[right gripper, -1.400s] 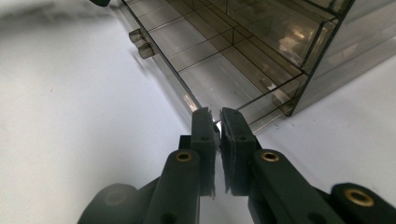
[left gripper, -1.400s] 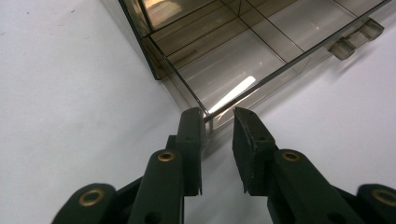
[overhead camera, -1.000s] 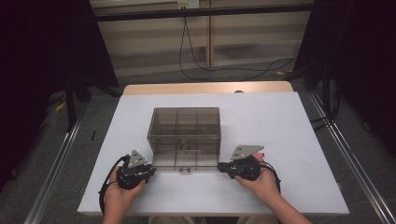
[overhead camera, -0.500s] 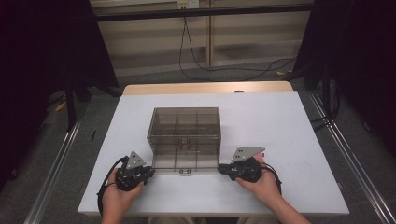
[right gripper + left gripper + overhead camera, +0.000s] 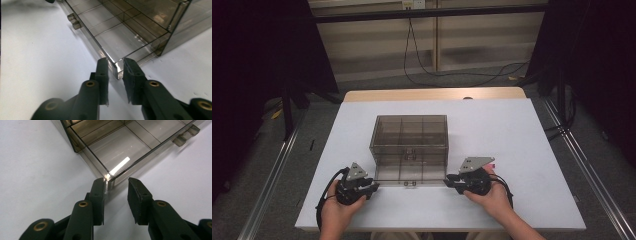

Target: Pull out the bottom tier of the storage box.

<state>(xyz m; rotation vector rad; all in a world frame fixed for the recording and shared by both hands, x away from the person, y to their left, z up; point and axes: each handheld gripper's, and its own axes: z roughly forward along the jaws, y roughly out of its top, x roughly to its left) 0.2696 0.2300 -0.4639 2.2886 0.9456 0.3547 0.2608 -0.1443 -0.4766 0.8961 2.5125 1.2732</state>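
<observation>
**Tech A:** High view first. Where does the organizer box [image 5: 411, 135] sit?

**Tech B:** On the white table [image 5: 522, 135], roughly central. It is smoky and see-through, with its interior divided into compartments. A shallow drawer [image 5: 410, 176] is pulled out from its bottom toward the person. The left gripper [image 5: 371, 186] is at the drawer's front left corner, held by the left hand [image 5: 337, 207]. The right gripper [image 5: 451, 178] is at the drawer's front right corner, held by the right hand [image 5: 492, 195].

**Tech A:** Jaw state from that view?

**Tech B:** Cannot tell; the jaws are too small there.

**Tech A:** Left gripper view.

**Tech B:** The left gripper [image 5: 115, 187] has its jaws parted a moderate width, one on each side of the corner of the drawer [image 5: 110, 178]. One jaw lies against or just beside the corner; the other stands apart from it, with bare table showing in the gap. The drawer is not clamped. Two small handle tabs [image 5: 186, 136] project from the drawer front, well away from the corner.

**Tech A:** Right gripper view.

**Tech B:** The right gripper [image 5: 115, 66] has a narrower gap. The corner of the drawer [image 5: 117, 68] sits between the jaws, both close beside it; whether they press on it cannot be told. The box [image 5: 185, 27] rises behind the drawer, and the handle tabs [image 5: 73, 21] lie far along its front edge.
</observation>
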